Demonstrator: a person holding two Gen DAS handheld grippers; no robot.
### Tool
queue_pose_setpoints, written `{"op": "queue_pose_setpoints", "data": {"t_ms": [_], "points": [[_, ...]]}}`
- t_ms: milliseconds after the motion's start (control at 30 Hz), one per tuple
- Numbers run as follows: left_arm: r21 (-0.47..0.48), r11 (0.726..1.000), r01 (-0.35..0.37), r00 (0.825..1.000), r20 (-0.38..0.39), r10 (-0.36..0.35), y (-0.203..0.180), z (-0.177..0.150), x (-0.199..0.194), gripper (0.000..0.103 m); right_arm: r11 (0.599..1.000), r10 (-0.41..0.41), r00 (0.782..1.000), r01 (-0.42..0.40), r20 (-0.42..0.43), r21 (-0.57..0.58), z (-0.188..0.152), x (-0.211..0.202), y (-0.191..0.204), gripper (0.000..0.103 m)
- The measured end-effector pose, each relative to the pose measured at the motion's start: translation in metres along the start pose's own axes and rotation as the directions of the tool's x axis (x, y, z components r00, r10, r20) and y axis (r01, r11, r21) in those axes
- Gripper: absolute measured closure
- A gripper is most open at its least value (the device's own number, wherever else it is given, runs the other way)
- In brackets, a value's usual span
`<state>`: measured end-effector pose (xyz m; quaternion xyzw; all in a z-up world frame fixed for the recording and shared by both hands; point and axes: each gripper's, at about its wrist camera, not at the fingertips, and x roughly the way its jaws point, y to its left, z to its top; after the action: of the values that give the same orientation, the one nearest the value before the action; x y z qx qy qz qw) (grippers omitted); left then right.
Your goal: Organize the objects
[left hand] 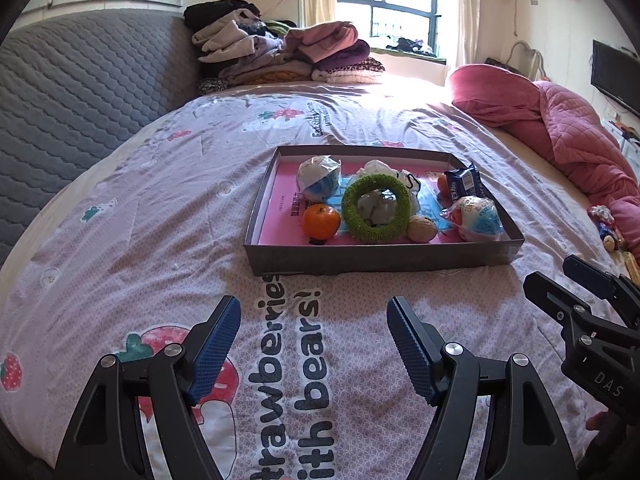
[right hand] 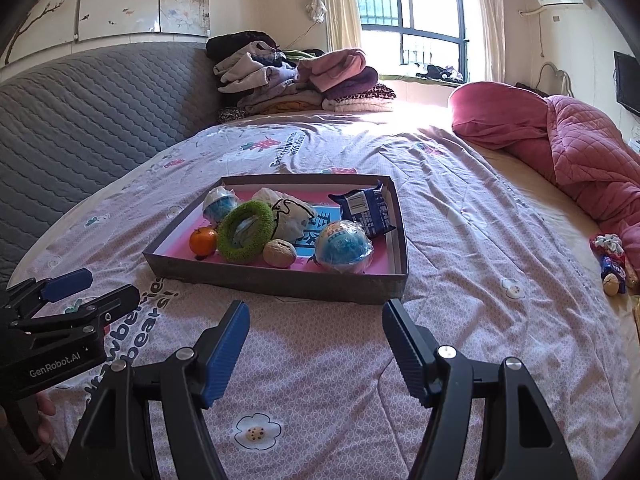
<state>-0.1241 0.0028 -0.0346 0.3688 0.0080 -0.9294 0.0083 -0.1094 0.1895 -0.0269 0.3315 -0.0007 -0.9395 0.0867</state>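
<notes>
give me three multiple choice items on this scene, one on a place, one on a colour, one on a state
1. Where does the orange lie?
A. on the bedspread outside the box
B. in the near left corner of the cardboard box
C. on the clothes pile

2. What colour is the fuzzy ring?
A. green
B. red
C. white

3. How do the fingers of the left gripper and right gripper stand?
A. both shut on the walnut
B. left shut, right open
C. both open and empty

Answers:
1 B, the orange sits inside the box by its near wall, left of the ring.
2 A, the ring shows green in both wrist views.
3 C, bare bedspread shows in the wide gap between each pair of fingers, and the walnut lies in the box.
</notes>
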Motion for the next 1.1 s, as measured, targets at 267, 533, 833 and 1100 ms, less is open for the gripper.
{"op": "queue_pose_setpoints", "data": {"t_ms": [267,533,833,1100], "points": [[0.001,1.000,0.015,1.000,0.007,-0.015,0.000,-0.010,0.009,0.026,1.000,-0.017,1.000,0.017,-0.008,0.003,-0.012,0.008,-0.001,0.035],[0.000,1.000,0.018,1.000,-0.001,-0.018,0.002,-0.017,0.016,0.026,1.000,-0.016,0.999,0.016,-0.029,0.009,-0.020,0.013,-0.002,0.035],[-0.002,1.000,0.002,1.000,-0.012,-0.002,0.004,-0.020,0.023,0.026,1.000,-0.016,0.999,0.015,-0.038,-0.003,-0.027,0.013,0.003,0.035],[0.015,1.000,0.005,1.000,-0.001,-0.005,0.002,-0.021,0.023,0.026,1.000,-0.021,0.999,0.021,-0.046,0.002,-0.028,0.016,0.002,0.035]]}}
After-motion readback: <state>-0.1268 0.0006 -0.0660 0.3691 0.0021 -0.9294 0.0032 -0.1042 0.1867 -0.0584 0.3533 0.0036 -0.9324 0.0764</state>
